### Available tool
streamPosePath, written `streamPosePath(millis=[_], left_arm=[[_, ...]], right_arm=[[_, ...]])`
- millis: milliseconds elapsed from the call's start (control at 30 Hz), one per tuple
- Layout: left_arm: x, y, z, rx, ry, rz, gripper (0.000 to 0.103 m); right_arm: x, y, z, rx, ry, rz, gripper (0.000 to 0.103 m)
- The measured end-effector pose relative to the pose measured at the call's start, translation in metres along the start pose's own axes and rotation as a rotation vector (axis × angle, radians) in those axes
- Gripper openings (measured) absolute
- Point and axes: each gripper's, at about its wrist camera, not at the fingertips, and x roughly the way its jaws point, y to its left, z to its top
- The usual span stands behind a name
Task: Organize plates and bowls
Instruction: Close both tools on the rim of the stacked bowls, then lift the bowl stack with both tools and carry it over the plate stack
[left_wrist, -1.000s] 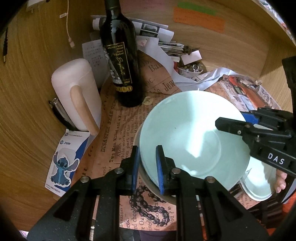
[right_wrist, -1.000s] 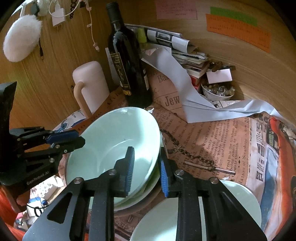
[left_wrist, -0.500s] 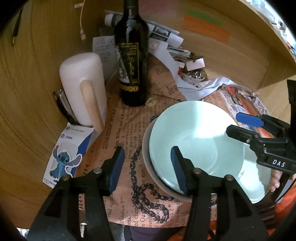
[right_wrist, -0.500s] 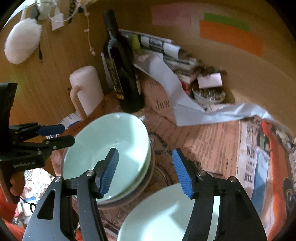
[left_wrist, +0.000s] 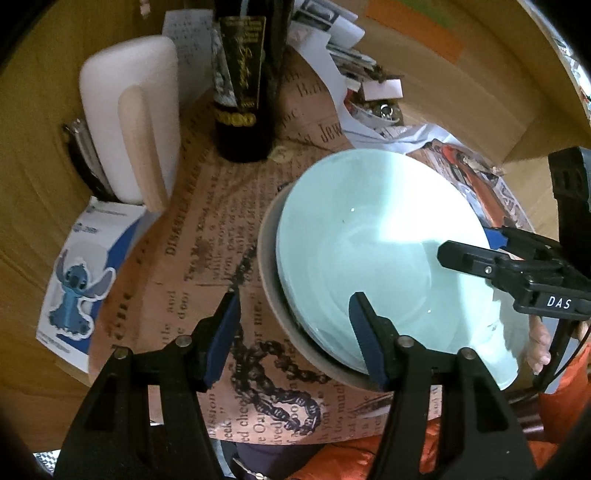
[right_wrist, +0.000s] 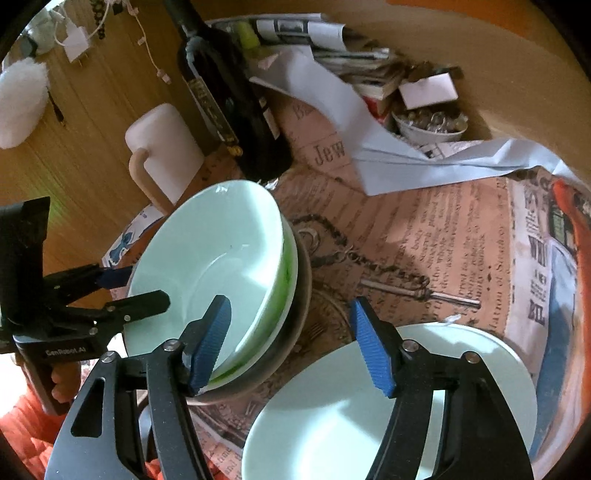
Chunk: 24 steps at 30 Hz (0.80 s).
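Note:
A pale green bowl (left_wrist: 373, 251) lies nested in a stack on a grey-brown bowl (left_wrist: 269, 258); the stack also shows in the right wrist view (right_wrist: 214, 258). My left gripper (left_wrist: 295, 328) is open, its jaws astride the stack's near rim. My right gripper (right_wrist: 288, 339) is open beside the stack's right rim, and shows at the right of the left wrist view (left_wrist: 476, 251). A pale green plate (right_wrist: 369, 413) lies under the right gripper.
A dark wine bottle (left_wrist: 243, 81) and a white mug (left_wrist: 129, 122) stand behind the stack. Papers (right_wrist: 388, 140) and a small bowl of trinkets (right_wrist: 428, 122) sit at the back. Newspaper (right_wrist: 424, 229) covers the table. A Stitch card (left_wrist: 81, 280) lies left.
Both grippers have opened and let go of the top bowl, which now rests in the stack. Both have drawn back slightly.

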Motion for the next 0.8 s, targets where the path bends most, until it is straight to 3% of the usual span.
streamPosePath(millis=[267,367,433,800], left_arm=[[0.01,-0.002,0.0,0.002,0.034,-0.057,0.059],[0.011,-0.005,0.001,0.009,0.045,-0.086,0.05],[0.01,-0.006,0.001,0.016,0.038,-0.075,0.049],[0.009,-0.011,0.001,0.007,0.02,-0.006,0.043]], right_arm=[[0.012,0.002,0.001,-0.014,0.046,0.015,0.062],[0.019,0.004,0.001,-0.021,0.071,0.041,0.048],[0.021,0.005,0.001,-0.028,0.084,0.05,0.043],[0.016,0.004,0.0,-0.012,0.056,0.018,0.038]])
